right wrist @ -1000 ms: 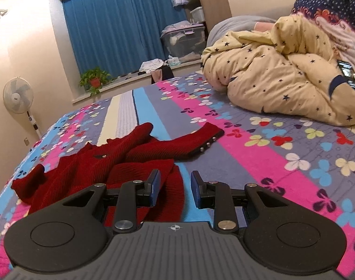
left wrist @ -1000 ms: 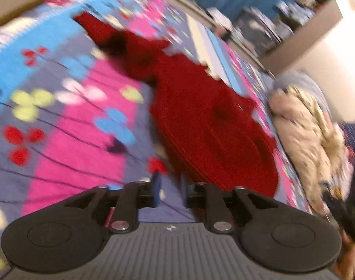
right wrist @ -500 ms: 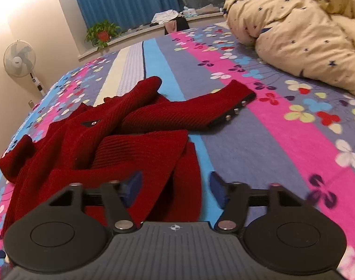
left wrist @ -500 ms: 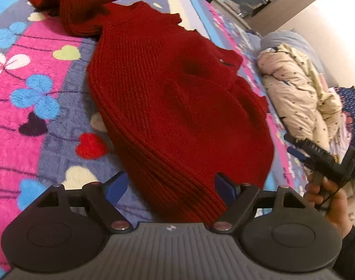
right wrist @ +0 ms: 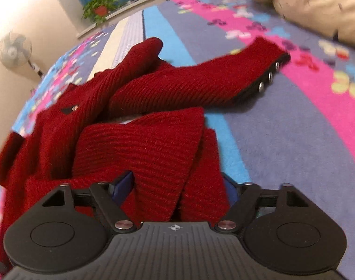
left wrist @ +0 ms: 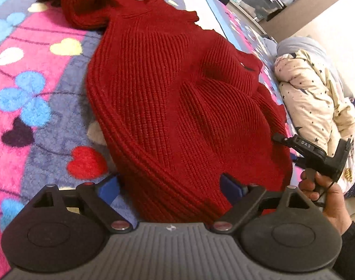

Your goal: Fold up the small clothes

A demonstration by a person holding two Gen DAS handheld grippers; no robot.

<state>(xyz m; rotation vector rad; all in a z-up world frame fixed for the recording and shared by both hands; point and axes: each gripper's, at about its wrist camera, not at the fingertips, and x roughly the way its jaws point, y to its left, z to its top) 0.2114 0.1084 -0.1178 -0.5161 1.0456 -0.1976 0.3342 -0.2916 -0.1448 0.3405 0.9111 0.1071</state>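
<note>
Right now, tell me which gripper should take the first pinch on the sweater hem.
Probably right. The right gripper already has the red sweater's folded hem between its jaws, which have just been closing. The left gripper straddles the hem too, but its jaws stand wide, having just opened.

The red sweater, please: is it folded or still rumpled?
Rumpled: the red sweater lies bunched, its buttoned sleeve sprawled across the bedspread.

My sweater (left wrist: 177,98) lies on the bedspread (left wrist: 37,121), hem between my left gripper's (left wrist: 170,186) spread jaws — my right gripper (right wrist: 177,186) straddles its folded edge. One sleeve (right wrist: 200,81) extends right; quilt (left wrist: 317,98) beyond.
</note>
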